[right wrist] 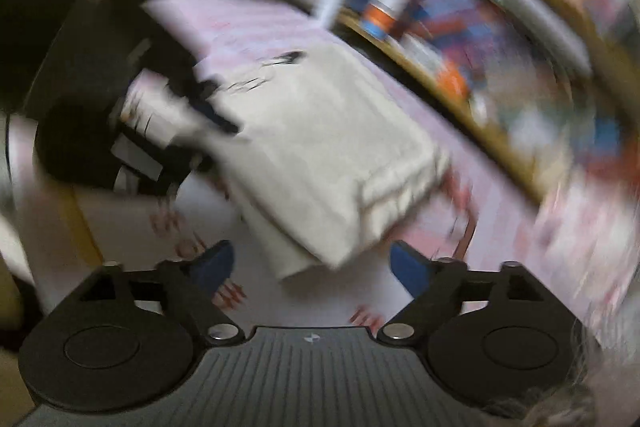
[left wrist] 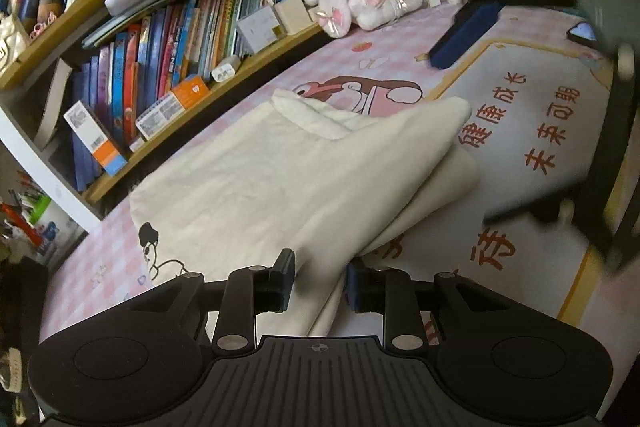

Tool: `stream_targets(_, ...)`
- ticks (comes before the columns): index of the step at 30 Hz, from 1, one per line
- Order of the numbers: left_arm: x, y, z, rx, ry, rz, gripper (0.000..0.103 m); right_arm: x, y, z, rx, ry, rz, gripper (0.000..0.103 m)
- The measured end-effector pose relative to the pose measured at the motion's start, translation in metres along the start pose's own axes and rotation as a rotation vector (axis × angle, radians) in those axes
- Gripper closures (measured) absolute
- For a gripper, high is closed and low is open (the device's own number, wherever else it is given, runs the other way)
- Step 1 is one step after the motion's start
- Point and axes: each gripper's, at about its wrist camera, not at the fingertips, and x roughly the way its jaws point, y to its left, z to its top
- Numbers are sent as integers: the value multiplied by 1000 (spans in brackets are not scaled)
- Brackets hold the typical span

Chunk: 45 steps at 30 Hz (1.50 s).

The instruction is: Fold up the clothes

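The cream garment (left wrist: 280,179) lies on the pink checked bench (left wrist: 344,55) beside the bookshelf (left wrist: 160,39), and it looks part-folded: it is already doubled over itself into a rough rectangle, with a second layer showing under the right-hand edge and a cartoon print near the lower left corner. I judge at least one fold is made, and that a further fold, plus squaring the loose edges, is still to come.

The left gripper (left wrist: 320,285) has its jaws drawn in around a bunched edge of the garment, the fabric passing between the pads, so it appears clamped on the cloth and lifting that edge slightly.

The right gripper (right wrist: 312,267) has its blue-padded jaws wide apart and holds nothing. It hangs over the near corner of the garment (right wrist: 320,147); the right wrist view is heavily blurred, so whether it touches the cloth cannot be told.
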Motion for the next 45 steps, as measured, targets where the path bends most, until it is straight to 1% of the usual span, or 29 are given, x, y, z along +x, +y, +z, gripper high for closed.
stream_targets(2,-1,1,-1,-6,-3,-2,76,12,19,-1,-149,-17,-47,11)
stream_targets(4,-2,1,-3,-8,-4,0,74,28,30,-1,-210,-19,-76,11)
stream_targets(5,-2,1,-4,-7,-5,2,72,35,33,-1,-225,-22,-93,14)
stream_targets(6,-2,0,-6,-5,-5,5,72,41,36,0,-240,-25,-110,23)
stream_targets(7,-3,-2,-9,4,-3,9,72,46,36,1,-257,-25,-134,34)
stream_targets(8,-3,-4,-11,18,0,14,72,49,35,4,-266,-15,-142,62)
stream_targets(9,-3,-6,-14,33,3,20,72,52,33,7,-275,-5,-150,76)
stream_targets(11,-4,-10,-20,69,6,47,72,49,28,13,-268,-14,-133,83)
stream_targets(13,-5,-8,-27,87,10,78,72,44,26,18,-290,-24,-132,84)
stream_targets(17,-5,2,-43,109,45,132,72,45,19,22,-312,-6,-130,84)
stream_targets(22,-8,16,-57,130,71,154,72,48,18,16,-329,22,-124,85)
stream_targets(25,-8,17,-60,162,75,158,72,51,21,11,-344,35,-120,81)
stream_targets(27,-7,16,-61,178,78,164,72,53,24,6,-350,46,-123,71)
stream_targets(30,-6,14,-61,177,82,173,72,56,27,-1,-342,63,-116,70)
stream_targets(32,-6,15,-60,179,83,168,74,57,28,-5,-334,76,-101,73)
stream_targets(33,-6,14,-60,190,86,159,76,57,30,-7,-332,78,-94,78)
stream_targets(34,-7,14,-60,201,90,150,80,56,31,-8,-329,77,-86,81)
stream_targets(35,-7,14,-60,213,93,141,87,56,32,-8,-330,75,-84,86)
stream_targets(36,-7,14,-60,225,96,133,89,55,32,-7,-333,73,-82,87)
stream_targets(37,-9,12,-60,243,96,132,93,54,33,-7,-335,71,-80,88)
stream_targets(38,-11,12,-59,249,93,133,95,52,32,-6,-331,69,-76,89)
stream_targets(42,-27,15,-51,235,69,139,97,43,26,-2,-306,60,-57,90)
stream_targets(45,-41,18,-44,220,48,145,97,31,19,2,-264,54,-22,90)
